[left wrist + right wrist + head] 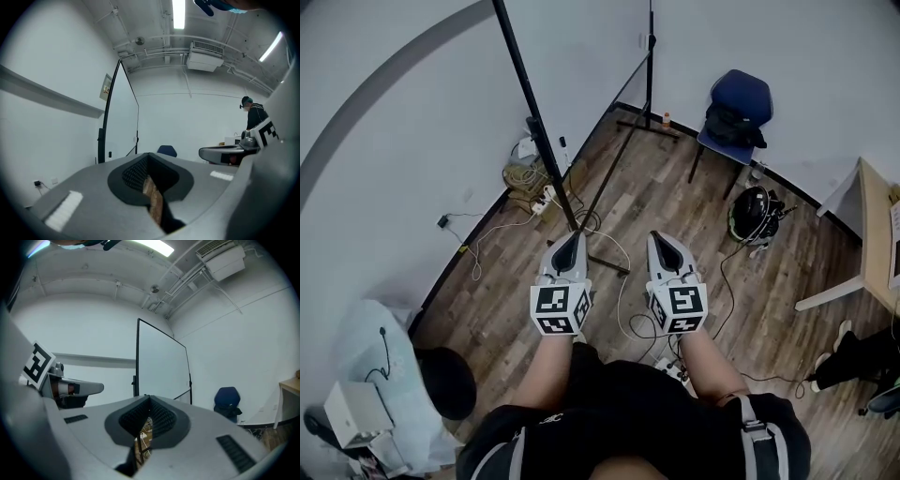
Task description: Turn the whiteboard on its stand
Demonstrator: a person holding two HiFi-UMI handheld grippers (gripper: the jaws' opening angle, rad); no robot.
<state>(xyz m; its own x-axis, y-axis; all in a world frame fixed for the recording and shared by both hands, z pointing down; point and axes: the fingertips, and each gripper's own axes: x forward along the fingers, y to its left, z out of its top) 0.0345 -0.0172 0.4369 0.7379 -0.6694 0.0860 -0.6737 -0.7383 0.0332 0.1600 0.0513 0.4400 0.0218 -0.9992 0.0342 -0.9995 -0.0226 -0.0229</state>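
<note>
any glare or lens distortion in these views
Head view: fisheye curves the grey wall stripe; light even, no glare. Left gripper view: ceiling light blown out, dark round vignette. Right gripper view: same vignette, whiteboard sharp.

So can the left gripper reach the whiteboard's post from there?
Probably yes. The left gripper has the whiteboard's near post standing ahead of it, a little to its left, with nothing between them. Its jaws are shut, so they'd have to open to grab it.
</note>
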